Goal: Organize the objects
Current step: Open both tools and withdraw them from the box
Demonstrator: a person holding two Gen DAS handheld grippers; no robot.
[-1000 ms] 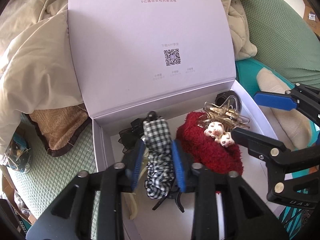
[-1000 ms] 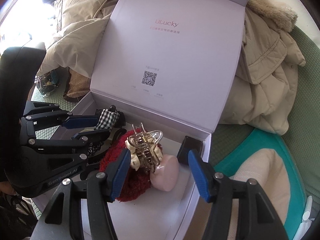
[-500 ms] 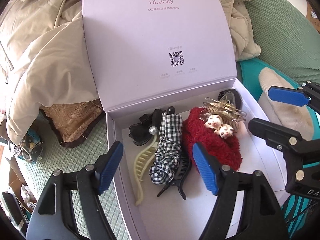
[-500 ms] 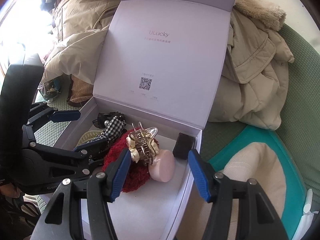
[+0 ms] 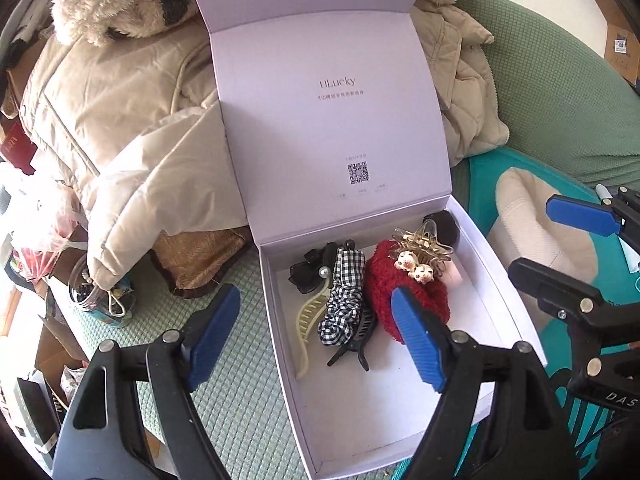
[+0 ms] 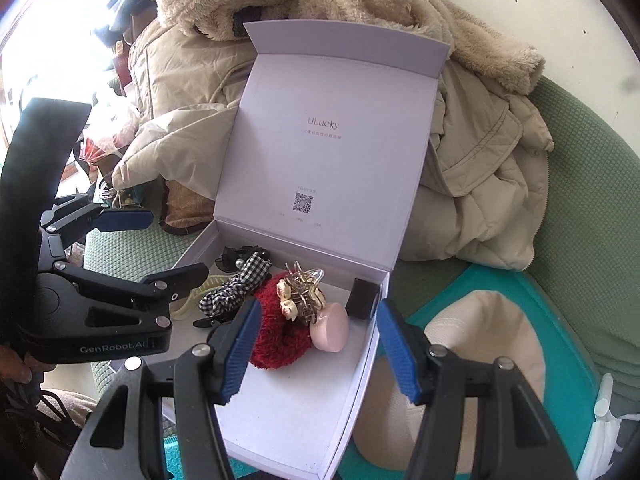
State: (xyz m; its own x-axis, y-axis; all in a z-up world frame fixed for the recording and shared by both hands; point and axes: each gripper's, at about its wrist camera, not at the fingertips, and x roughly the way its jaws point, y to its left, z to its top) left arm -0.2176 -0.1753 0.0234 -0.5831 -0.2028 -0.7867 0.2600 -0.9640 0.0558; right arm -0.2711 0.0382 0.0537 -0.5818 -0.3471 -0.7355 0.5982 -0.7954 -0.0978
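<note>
Here, white box [image 5: 404,420] sits open on green quilted cover [image 5: 240,400], hinged lid [image 5: 328,120] upright w/ "ULucky" print & QR code on its inner face. All hair items lie in the box's far half, near the hinge; near half is bare floor.

L to R in left-wrist view:
- black bow clip w/ pearl [image 5: 310,274], far left corner.
- cream comb clip [image 5: 308,320], just beside left wall, running toward the near end.
- black-white gingham scrunchie [image 5: 344,296], draped over black claw clip [image 5: 356,340].
- red fuzzy scrunchie [image 5: 404,296], touching the gingham one.
- gold wire claw clip [image 5: 424,240] w/ two small animal-face charms, resting on the red scrunchie's far edge.
- pink round item [image 6: 330,330], against the red scrunchie's right side; what it is, unclear.
- small black item [image 6: 362,298], far right corner by the wall.

Left tongs [image 5: 316,340]: above the box's left wall, jaws opening, nothing gripped; gingham scrunchie & claw clip seen in the gap but lie in the box, below and beyond the pads.

Right tongs [image 6: 316,344]: over the box's right wall, jaws part-open, nothing held.

Surroundings: beige padded coat [image 5: 120,128] w/ fleece collar behind lid; cream hat [image 6: 480,344] on teal mat, right of box.
</note>
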